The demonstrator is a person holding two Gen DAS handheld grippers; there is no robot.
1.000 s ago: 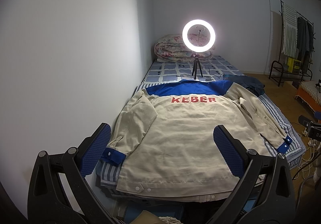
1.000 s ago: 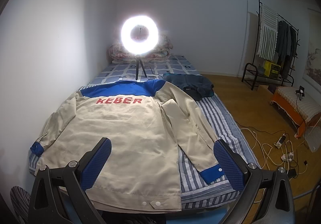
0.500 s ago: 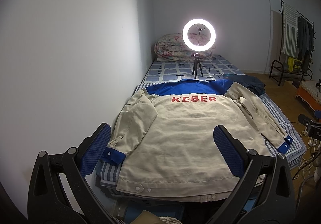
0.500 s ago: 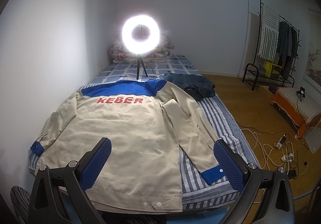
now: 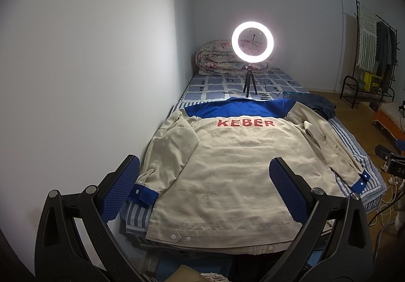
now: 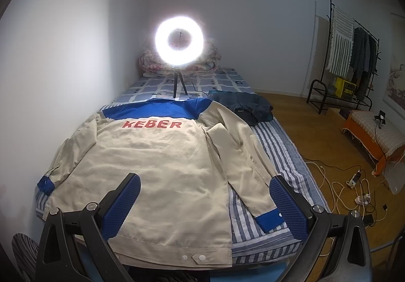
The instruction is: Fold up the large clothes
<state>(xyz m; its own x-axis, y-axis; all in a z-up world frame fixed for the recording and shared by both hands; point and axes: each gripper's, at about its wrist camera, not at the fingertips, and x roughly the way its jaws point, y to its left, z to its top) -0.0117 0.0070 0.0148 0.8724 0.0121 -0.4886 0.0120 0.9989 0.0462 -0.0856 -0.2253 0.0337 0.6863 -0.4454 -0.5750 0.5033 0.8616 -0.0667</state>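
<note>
Left claw (image 5: pixel 202 196) and right claw (image 6: pixel 205 203), each with its 2 blue-padded fingers spread wide and nothing between them, hover above the near hem of the jacket (image 6: pixel 152 170); neither touches cloth. Folding has not begun, judging from the layout: the jacket lies spread flat, back side up, on the striped near end of the bed (image 6: pixel 278 145), collar toward the ring light (image 6: pixel 179 40) and hem at the bed's foot. All folds are left to do, sleeves and body alike.

Jacket: beige body with light creases, blue yoke across the shoulders, red lettering "KEBER" below it, blue cuffs with snaps, and a snap tab at the hem. Left sleeve (image 5: pixel 162 155) runs down the wall side, its cuff near the bed edge. Right sleeve (image 6: pixel 243 163) angles outward over the stripes, its cuff (image 6: pixel 268 218) near the bed's corner, with a slight ridge near the shoulder.

A dark garment (image 6: pixel 243 105) lies apart, beyond the right shoulder. A rolled quilt (image 5: pixel 220 57) sits at the far end, behind the light.
</note>
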